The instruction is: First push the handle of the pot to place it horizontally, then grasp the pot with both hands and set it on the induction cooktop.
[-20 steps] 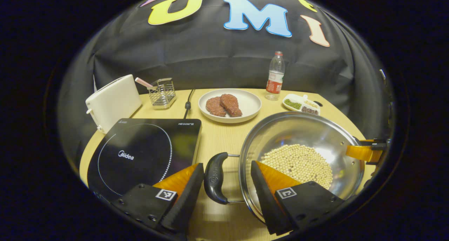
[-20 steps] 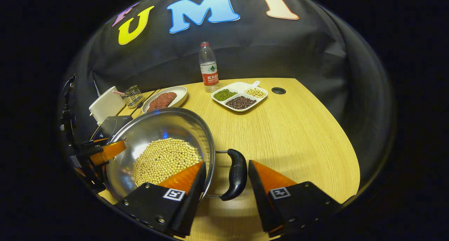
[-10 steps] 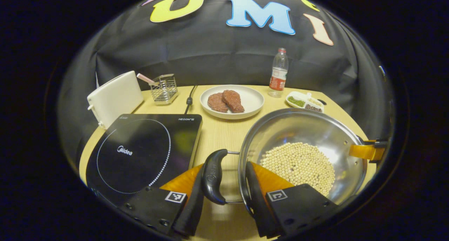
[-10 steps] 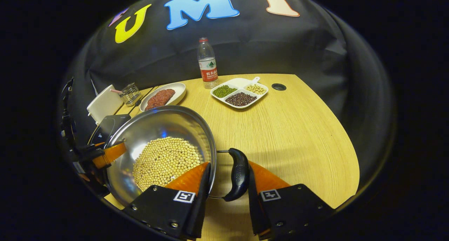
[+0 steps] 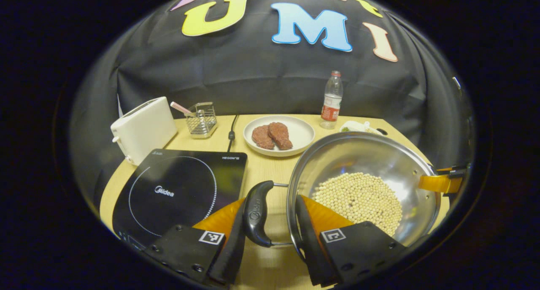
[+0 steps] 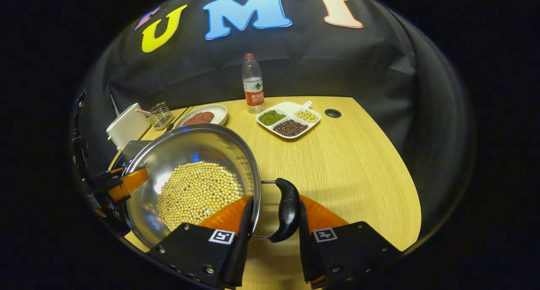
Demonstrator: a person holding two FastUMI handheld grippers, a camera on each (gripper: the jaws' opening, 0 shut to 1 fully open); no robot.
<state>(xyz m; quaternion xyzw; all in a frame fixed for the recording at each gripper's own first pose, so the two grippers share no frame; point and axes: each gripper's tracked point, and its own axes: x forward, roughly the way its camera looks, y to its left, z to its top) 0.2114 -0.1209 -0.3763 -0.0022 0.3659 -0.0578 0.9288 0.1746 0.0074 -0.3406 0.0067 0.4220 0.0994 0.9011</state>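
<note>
A steel pot (image 5: pixel 358 159) holding soybeans (image 5: pixel 358 197) hangs between both grippers, just right of the black induction cooktop (image 5: pixel 177 193). My left gripper (image 5: pixel 270 205) is shut on the pot's black left handle (image 5: pixel 255 214), with one finger outside the handle and the other inside the rim. In the right gripper view, my right gripper (image 6: pixel 275 201) is shut the same way on the pot's (image 6: pixel 190 146) right handle (image 6: pixel 289 210). A corner of the cooktop (image 6: pixel 130 148) peeks out behind the pot.
A white toaster (image 5: pixel 143 129) and a wire holder (image 5: pixel 202 119) stand behind the cooktop, with a cable (image 5: pixel 231 131) beside them. A plate of meat (image 5: pixel 295 131), a water bottle (image 5: pixel 331 100) and a divided dish of beans (image 6: pixel 289 121) sit at the back. The wooden table (image 6: pixel 358 167) stretches right.
Both grippers closed on the pot's two handles. Since then the table and its objects have dropped lower in both views while the pot keeps its place between the fingers.
</note>
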